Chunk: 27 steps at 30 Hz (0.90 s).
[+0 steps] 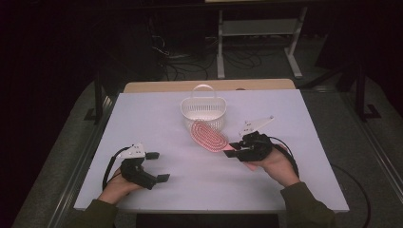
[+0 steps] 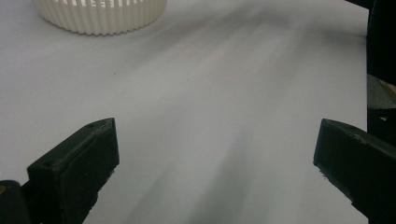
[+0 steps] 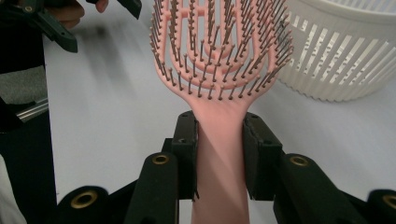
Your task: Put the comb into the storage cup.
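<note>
- One pink plastic hairbrush, oval, vented and bristled, is leaning against the one white slatted basket.
- Our right gripper is clamping its handle.
- Our left gripper is resting spread, holding nothing, on the smooth white table.

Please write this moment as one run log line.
right gripper: shut on pink hairbrush handle | left gripper: open, holds nothing | white basket: beside brush head

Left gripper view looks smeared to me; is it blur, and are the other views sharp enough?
Left gripper view: table streaked with soft blur, jaws sharp. Right gripper view: brush crisp, basket clear. High view: table evenly lit, room behind dark.
</note>
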{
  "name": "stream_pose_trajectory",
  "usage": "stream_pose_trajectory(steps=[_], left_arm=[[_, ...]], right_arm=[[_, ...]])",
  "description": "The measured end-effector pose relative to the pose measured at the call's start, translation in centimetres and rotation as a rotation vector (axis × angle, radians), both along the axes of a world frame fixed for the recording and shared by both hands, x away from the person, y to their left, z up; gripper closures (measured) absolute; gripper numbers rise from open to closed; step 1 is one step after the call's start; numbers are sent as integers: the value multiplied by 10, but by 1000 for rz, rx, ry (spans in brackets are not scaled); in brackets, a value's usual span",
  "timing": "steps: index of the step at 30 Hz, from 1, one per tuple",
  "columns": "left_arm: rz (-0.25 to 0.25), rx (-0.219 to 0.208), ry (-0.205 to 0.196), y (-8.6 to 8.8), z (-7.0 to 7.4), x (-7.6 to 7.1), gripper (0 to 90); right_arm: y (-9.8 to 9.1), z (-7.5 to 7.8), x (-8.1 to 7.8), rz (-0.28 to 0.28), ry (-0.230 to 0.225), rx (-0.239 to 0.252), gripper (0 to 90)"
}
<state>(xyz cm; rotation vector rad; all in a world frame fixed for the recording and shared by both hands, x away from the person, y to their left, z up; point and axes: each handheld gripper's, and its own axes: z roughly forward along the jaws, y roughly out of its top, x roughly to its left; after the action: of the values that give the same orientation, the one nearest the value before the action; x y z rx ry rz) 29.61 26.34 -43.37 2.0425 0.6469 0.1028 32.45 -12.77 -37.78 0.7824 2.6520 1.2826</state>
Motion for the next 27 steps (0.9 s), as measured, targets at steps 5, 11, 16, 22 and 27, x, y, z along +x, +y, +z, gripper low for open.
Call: stream_pose_trajectory(steps=[5,11,16,22,27], left_arm=[[1,-21,-1,-1,2,1,1],[-6,-32,-9,-7,7,1,4],[-8,-49,2,-13,12,3,4],[-12,-62,9,-18,19,10,4],[-8,-82,9,-24,26,19,4]], right_arm=[[4,3,5,5,-7,10,687],[9,3,11,12,-11,17,687],[8,4,17,4,-11,23,687],[8,7,22,2,-21,33,687],[8,13,24,8,-27,52,687]])
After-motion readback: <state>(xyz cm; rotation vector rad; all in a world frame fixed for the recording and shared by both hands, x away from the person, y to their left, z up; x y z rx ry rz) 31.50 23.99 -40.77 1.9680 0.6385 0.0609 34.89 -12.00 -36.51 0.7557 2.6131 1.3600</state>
